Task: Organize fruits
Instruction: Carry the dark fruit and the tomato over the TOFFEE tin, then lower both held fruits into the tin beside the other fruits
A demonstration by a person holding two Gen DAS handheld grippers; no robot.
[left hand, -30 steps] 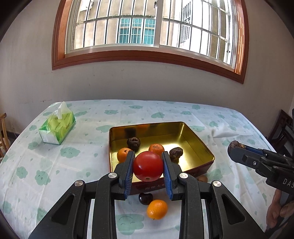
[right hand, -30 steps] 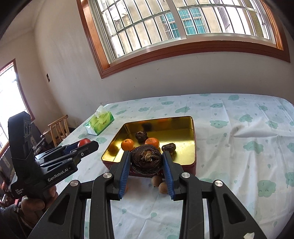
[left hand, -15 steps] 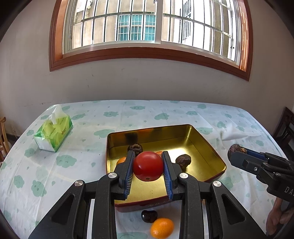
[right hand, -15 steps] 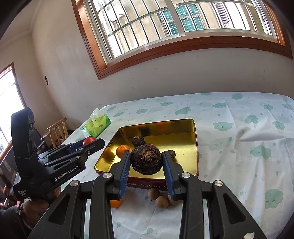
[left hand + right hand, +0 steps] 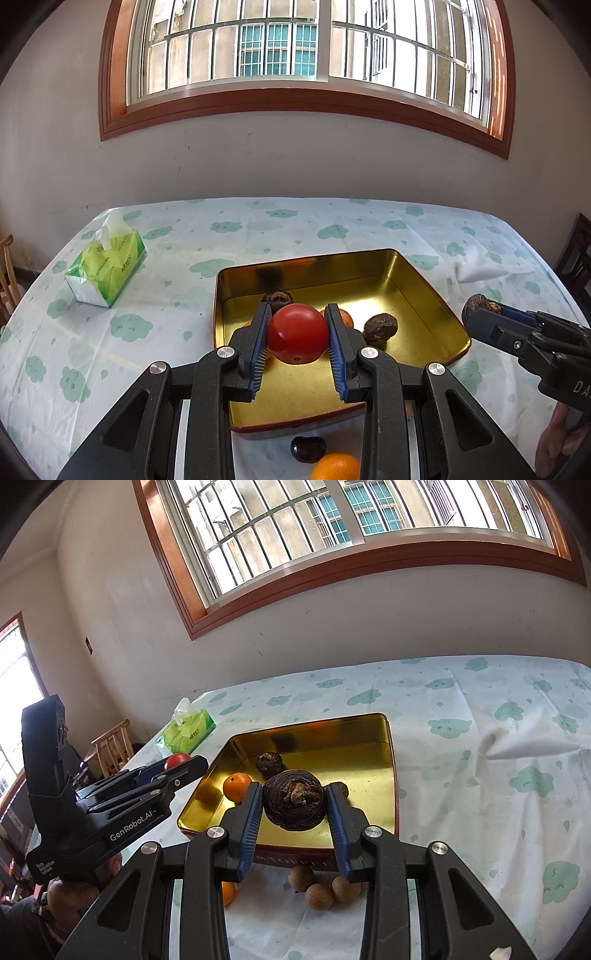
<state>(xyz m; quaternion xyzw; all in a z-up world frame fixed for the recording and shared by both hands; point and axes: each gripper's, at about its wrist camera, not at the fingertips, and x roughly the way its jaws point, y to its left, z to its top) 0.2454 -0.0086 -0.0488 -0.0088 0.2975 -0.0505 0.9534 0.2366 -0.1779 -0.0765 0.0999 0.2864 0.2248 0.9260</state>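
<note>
The desk, under a cloud-print cloth, carries a gold tin tray near its front middle, and both tools hang above the tray's near half with fruit in their grip. The left tool is closed on a red tomato, and the right tool is closed on a dark brown wrinkled fruit; each fruit sits squarely between the blue pads. The step in hand looks like setting these two into the tray, and doing it well probably means lowering each one close to the bare gold floor before easing the tool wider, since round fruit released from height would likely roll into the orange and the small brown fruits already lying there. The tomato is nearly a ball with no real long axis; a small dimple on its lower face points down and toward the camera. The brown fruit is a squat round, broader than tall, its ragged stem end turned up and toward the camera. Loose fruit on the cloth before the tray awaits sorting: three tan round ones, another orange and a dark glossy piece.
</note>
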